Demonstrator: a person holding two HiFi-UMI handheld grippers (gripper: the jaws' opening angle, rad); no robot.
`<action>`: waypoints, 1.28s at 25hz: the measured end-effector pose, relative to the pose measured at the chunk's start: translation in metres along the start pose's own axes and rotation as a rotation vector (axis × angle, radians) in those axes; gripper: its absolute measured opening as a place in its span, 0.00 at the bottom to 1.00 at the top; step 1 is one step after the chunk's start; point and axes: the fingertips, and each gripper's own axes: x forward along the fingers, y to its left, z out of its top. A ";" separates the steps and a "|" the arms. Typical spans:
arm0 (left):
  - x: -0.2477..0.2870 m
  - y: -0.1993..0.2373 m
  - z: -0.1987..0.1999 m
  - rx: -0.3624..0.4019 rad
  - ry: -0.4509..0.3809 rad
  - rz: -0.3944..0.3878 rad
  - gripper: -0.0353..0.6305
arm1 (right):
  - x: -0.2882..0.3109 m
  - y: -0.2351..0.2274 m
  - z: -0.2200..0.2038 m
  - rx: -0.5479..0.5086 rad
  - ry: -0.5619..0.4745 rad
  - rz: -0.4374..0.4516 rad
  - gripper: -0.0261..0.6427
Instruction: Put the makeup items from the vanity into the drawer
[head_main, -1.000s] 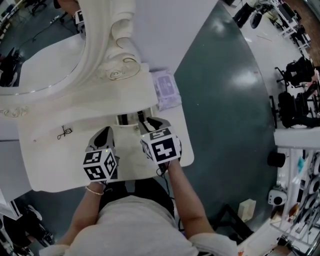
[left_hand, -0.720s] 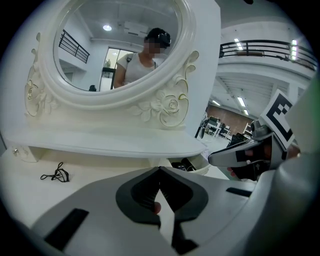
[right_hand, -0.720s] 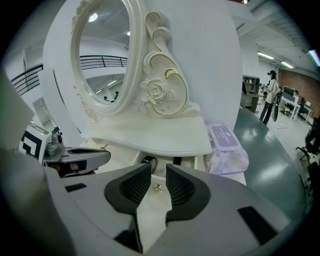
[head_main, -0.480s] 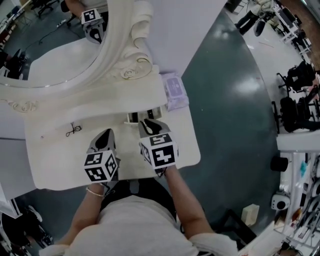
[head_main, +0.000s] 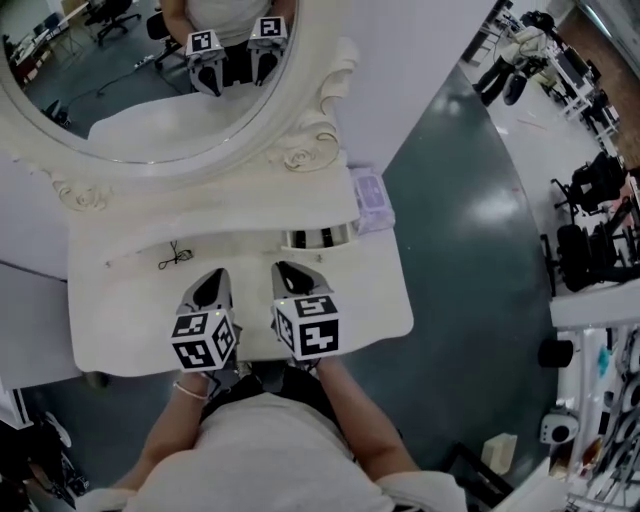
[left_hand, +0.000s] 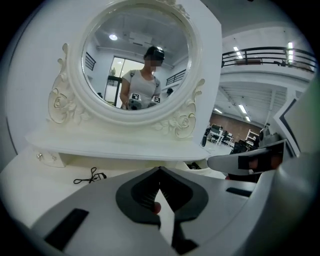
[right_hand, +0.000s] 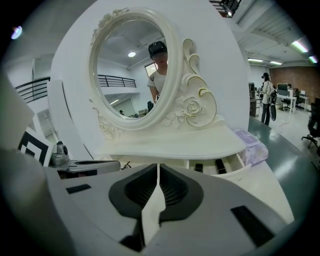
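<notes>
Hovering near edge: your left gripper (head_main: 213, 288) clenched; your right gripper (head_main: 289, 274) jaws just been closing, now together, empty.
Drawer (head_main: 318, 238): open, far right.
Makeup sticks (right_hand: 220, 166): inside drawer.
Black item (head_main: 175, 257): vanity (head_main: 130, 325), left.

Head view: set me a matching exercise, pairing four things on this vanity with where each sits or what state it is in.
Things:
1 drawer
2 purple pack
3 eyelash curler
4 mirror

Places or states:
a lying on the tabletop, left of the drawer
b open, dark items inside
c at the tabletop's far right corner
d reflecting the person

Pairs: 1-b, 2-c, 3-a, 4-d
</notes>
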 end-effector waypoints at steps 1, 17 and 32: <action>-0.005 0.005 0.002 -0.003 -0.010 0.004 0.06 | 0.000 0.006 0.000 0.007 -0.010 0.001 0.08; -0.052 0.056 0.018 -0.031 -0.091 0.027 0.06 | 0.003 0.050 -0.003 0.042 -0.031 -0.036 0.07; -0.050 0.097 -0.008 -0.144 -0.044 0.101 0.06 | 0.032 0.067 -0.018 0.022 0.047 0.000 0.07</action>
